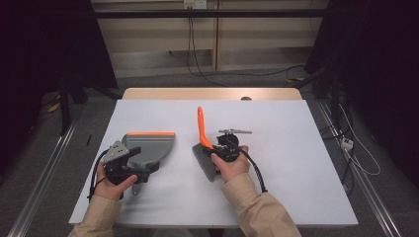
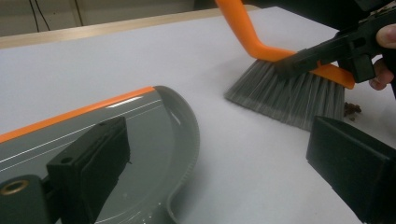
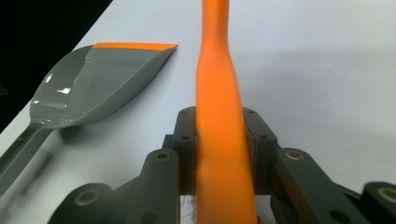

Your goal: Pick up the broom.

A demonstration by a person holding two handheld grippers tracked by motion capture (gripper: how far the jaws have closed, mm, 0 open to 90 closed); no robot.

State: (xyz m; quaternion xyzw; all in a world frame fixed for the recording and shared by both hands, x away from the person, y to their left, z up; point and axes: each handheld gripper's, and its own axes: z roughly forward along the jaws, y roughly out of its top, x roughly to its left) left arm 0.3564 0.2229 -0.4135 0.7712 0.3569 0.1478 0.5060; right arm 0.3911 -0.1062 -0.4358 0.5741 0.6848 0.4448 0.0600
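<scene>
The jaws of the right gripper (image 1: 221, 147) are pinched on the orange handle of the brush (image 3: 219, 116) — in the right gripper view the handle runs straight up between the two pads, pressed on both sides. The brush stands near the middle of the white table (image 1: 276, 123), its grey bristles (image 2: 289, 93) down on the surface and its handle rising toward the far side. A few brown crumbs (image 2: 352, 108) lie just beside the bristles.

The left gripper (image 1: 129, 160) has its jaws spread: the left gripper view shows one black jaw over the pan and the other well off to the side over bare table, with nothing pressed between them. It sits at the near end of the grey dustpan (image 1: 150, 148), which lies flat to the left of the brush — its orange lip on the far edge, well apart from the bristles.
</scene>
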